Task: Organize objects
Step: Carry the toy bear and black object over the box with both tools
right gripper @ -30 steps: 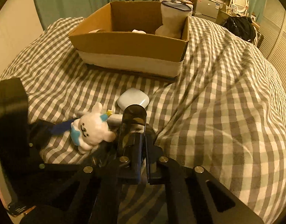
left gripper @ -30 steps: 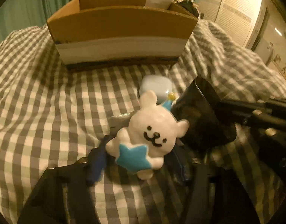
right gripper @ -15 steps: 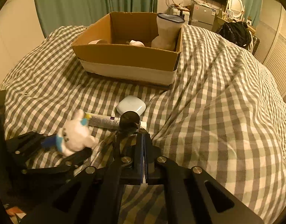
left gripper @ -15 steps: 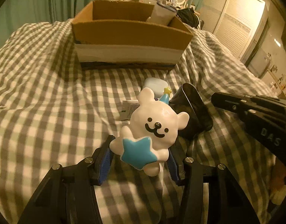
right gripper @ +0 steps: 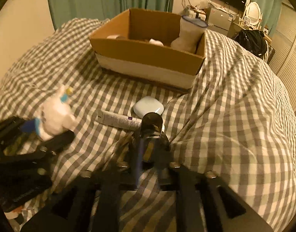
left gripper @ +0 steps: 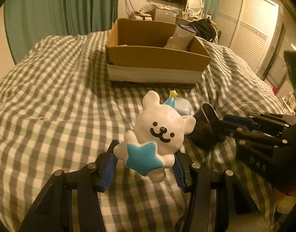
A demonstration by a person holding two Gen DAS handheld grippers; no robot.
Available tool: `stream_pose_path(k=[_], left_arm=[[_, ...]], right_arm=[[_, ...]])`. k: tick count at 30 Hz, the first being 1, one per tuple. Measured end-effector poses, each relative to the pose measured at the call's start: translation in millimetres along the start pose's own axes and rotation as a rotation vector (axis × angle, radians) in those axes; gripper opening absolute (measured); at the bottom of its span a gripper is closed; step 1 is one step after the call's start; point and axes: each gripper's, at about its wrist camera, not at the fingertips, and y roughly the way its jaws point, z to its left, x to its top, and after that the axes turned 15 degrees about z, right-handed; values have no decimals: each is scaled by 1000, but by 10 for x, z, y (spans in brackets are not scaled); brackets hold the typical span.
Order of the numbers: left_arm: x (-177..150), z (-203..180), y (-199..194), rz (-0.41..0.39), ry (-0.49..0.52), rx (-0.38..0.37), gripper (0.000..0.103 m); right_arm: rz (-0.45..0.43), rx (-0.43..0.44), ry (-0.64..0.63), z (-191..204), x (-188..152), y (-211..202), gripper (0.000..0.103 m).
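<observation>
My left gripper (left gripper: 145,161) is shut on a white bear figure with a blue star (left gripper: 157,133) and holds it above the bed; the bear also shows in the right wrist view (right gripper: 55,114). My right gripper (right gripper: 148,150) is shut on a dark oval object (right gripper: 151,124), seen from the left as a black shape (left gripper: 208,123). A cardboard box (left gripper: 157,58) stands ahead on the bed, with a white item (right gripper: 188,34) inside. A pale blue case (right gripper: 148,108) and a white tube (right gripper: 119,119) lie on the bedspread.
The checked bedspread (left gripper: 51,100) covers the bed. Green curtains (left gripper: 61,5) hang behind. A black bag (right gripper: 252,40) and a desk with a mirror (right gripper: 253,11) stand at the back right. Slatted wardrobe doors (left gripper: 250,38) are on the right.
My left gripper has lifted the bear off the bed and drawn back from the box. My right gripper has also risen with the dark object, uncovering the tube.
</observation>
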Motion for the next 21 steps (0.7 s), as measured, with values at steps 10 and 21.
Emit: stream_pose_path(k=[10,21], left_arm=[[-6,169,78,19,-35,-6,53],[0,133,-101,-24,-21,11,53]], right_arm=[[81,-15,1,24,101,307,36],[-13,-29,19,12,34,-8,29]])
